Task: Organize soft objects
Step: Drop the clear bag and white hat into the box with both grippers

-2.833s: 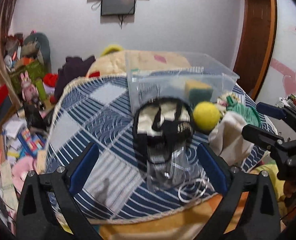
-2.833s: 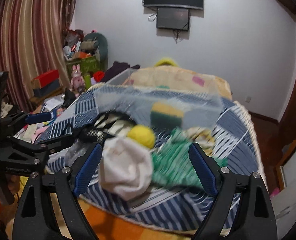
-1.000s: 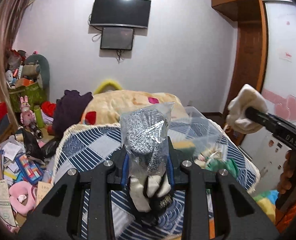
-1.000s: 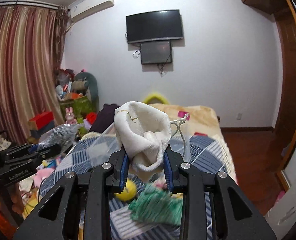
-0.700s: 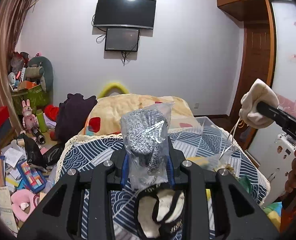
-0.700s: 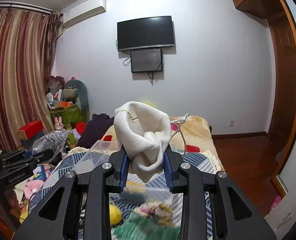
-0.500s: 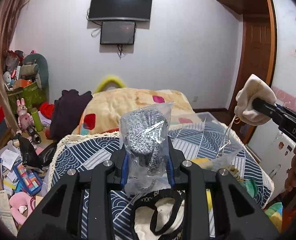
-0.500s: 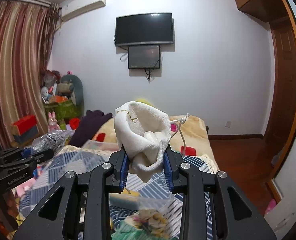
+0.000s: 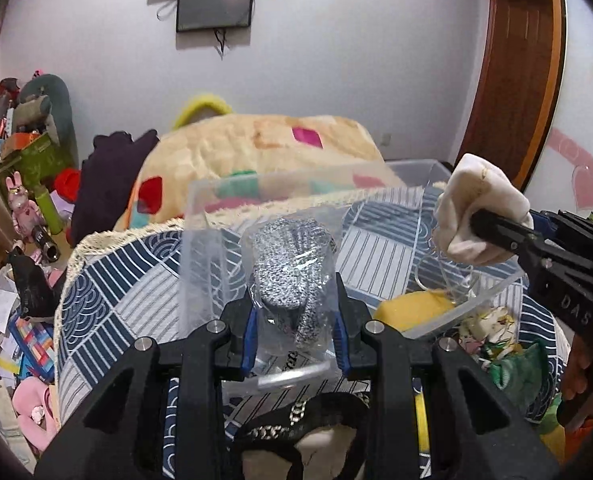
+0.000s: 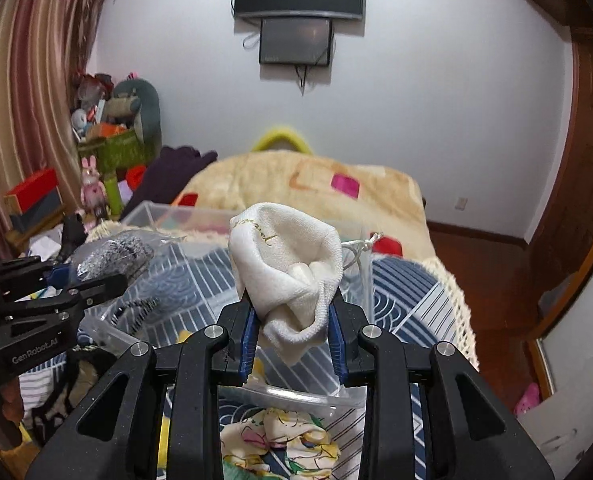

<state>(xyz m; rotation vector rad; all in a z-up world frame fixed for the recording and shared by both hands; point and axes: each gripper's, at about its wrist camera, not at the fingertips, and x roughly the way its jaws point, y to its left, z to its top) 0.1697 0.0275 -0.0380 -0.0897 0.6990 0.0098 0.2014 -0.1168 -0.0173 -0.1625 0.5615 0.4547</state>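
Note:
My left gripper is shut on a clear bag of grey knit fabric, held up over the near wall of a clear plastic bin. My right gripper is shut on a white drawstring pouch, held over the same bin. In the left wrist view the pouch hangs above the bin's right side. A yellow sponge lies inside the bin. A black and cream item lies below my left gripper.
The bin sits on a blue patterned quilt on a bed. A floral cloth and a green cloth lie in front of the bin. A beige blanket lies behind. Toys and boxes clutter the floor at left.
Both grippers closed on their items and lifted them from the quilt. Over the last second they have tilted down and moved forward over the bin.

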